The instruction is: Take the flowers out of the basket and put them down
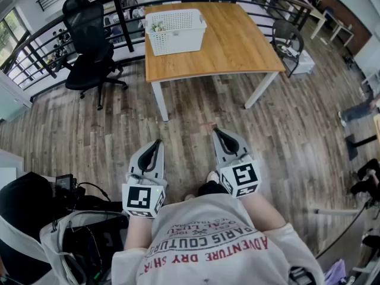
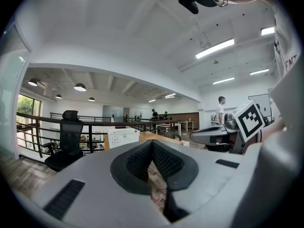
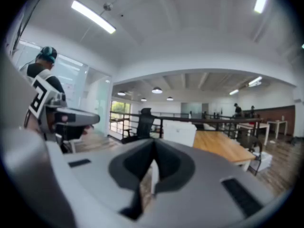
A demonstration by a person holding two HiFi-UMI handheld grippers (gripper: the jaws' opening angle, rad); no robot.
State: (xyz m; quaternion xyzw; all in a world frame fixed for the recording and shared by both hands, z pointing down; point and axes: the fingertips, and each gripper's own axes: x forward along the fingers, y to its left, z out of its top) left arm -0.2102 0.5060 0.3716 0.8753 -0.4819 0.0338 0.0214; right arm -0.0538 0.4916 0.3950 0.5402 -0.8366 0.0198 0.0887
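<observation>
A white perforated basket (image 1: 176, 31) stands on the far left part of a wooden table (image 1: 237, 40). A bit of pale flowers (image 1: 156, 26) shows inside it at the left end. Both grippers are held low in front of the person's body, well short of the table. My left gripper (image 1: 157, 142) is shut and empty, its jaws meeting at the tip (image 2: 152, 142). My right gripper (image 1: 216, 131) is also shut with nothing in it (image 3: 154, 153). The basket (image 2: 122, 137) appears far ahead in the left gripper view and in the right gripper view (image 3: 179, 133).
A black office chair (image 1: 89, 52) stands left of the table by a dark railing (image 1: 35, 46). A second chair (image 1: 289, 40) is at the table's right end. A bag with cables (image 1: 77, 230) lies at the lower left. Wooden floor (image 1: 190, 108) lies between me and the table.
</observation>
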